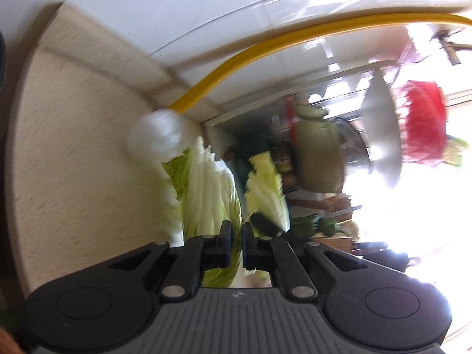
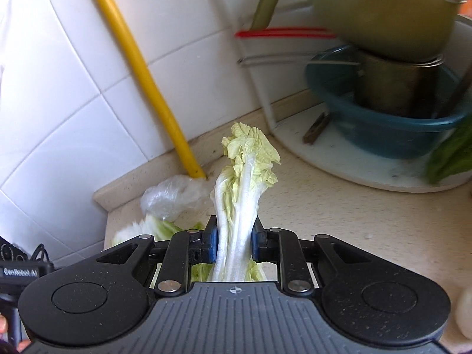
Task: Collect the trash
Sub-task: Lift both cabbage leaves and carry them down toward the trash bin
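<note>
Pot (image 2: 392, 85) in basin (image 2: 380, 129), right of pipe (image 2: 141, 73) w/ bag (image 2: 174, 196).

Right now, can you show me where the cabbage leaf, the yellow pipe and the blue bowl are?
cabbage leaf (image 2: 239, 206): right wrist view, on its white stalk.
yellow pipe (image 2: 138, 67): right wrist view, on its middle stretch.
blue bowl (image 2: 380, 129): right wrist view, on its outer wall.

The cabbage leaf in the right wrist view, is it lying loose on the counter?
No, the napa cabbage leaf is clamped by its white stalk in the right gripper, its tip sticking up.
</note>
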### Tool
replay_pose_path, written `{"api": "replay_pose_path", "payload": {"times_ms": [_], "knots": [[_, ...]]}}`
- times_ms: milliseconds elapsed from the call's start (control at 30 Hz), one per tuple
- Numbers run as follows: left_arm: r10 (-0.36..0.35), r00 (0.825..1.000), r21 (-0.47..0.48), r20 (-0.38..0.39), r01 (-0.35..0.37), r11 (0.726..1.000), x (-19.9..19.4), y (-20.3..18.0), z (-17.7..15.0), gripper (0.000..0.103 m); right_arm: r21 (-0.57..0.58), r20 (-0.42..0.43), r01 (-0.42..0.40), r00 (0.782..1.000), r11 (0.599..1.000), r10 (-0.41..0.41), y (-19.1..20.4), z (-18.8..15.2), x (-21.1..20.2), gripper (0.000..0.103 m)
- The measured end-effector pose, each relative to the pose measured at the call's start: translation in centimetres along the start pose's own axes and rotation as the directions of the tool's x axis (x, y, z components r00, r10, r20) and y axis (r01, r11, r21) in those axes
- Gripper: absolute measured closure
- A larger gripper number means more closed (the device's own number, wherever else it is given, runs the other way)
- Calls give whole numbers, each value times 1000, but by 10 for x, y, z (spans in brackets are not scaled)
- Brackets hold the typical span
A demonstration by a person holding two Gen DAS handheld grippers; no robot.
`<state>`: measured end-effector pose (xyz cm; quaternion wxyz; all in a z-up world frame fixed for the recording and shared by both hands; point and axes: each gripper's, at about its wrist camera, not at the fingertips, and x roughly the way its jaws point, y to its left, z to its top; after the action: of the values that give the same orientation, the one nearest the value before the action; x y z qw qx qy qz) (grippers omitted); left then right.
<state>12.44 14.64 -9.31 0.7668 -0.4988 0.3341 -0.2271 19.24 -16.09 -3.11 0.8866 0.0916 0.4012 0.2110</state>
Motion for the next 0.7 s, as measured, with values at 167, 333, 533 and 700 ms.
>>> {"api": "replay_pose_path", "payload": {"times_ms": [167,333,533,700], "knots": [[-101,995,-39,16,102,994,-16,-11,5,99,27,59,-28,998,999,26,0,-3,-28,76],[-139,989,-11,43,139,990,-36,-24,8,99,22,96,-54,994,998,52,10,3,-48,76],[-175,981,12,82,175,984,-68,-34,8,99,-11,83,-96,992,995,97,38,2,-47,76],[-168,975,28,143,166,986,-106,-34,10,99,-54,59,-139,988,989,142,73,-1,-42,76]]}}
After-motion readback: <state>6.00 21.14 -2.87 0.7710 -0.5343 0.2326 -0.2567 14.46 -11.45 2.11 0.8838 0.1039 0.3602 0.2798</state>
